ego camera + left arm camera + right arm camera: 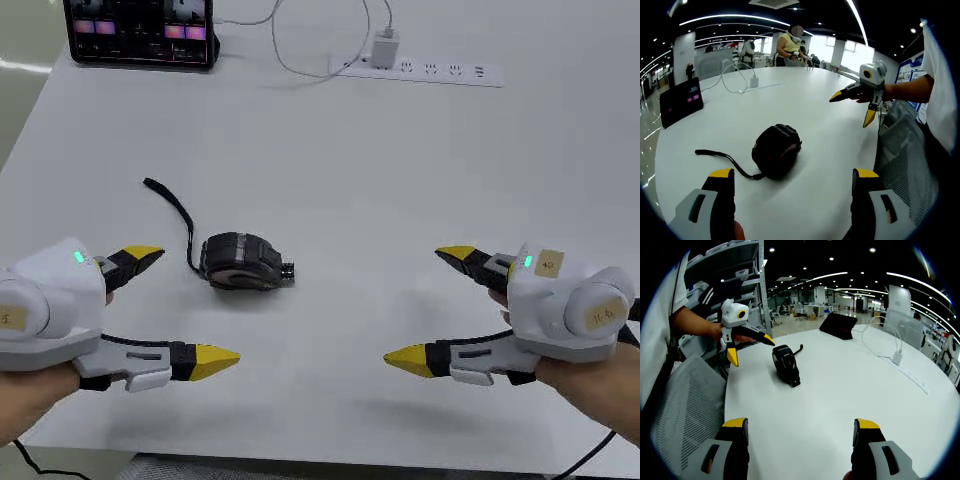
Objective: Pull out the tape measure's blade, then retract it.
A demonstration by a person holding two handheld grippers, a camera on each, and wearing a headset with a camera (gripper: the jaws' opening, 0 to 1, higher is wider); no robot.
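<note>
jaws spread, left gripper (185,305) and right gripper (432,308) flank tape measure (243,262).

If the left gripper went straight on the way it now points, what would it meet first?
The left gripper would most likely meet the tape measure, lying straight ahead between its open jaws; depth is unclear.

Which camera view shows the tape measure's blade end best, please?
The head view: the tape measure lies side-on, its blade end clear against the table. The right gripper view shows it smaller; the left gripper view shows its back and strap.
</note>
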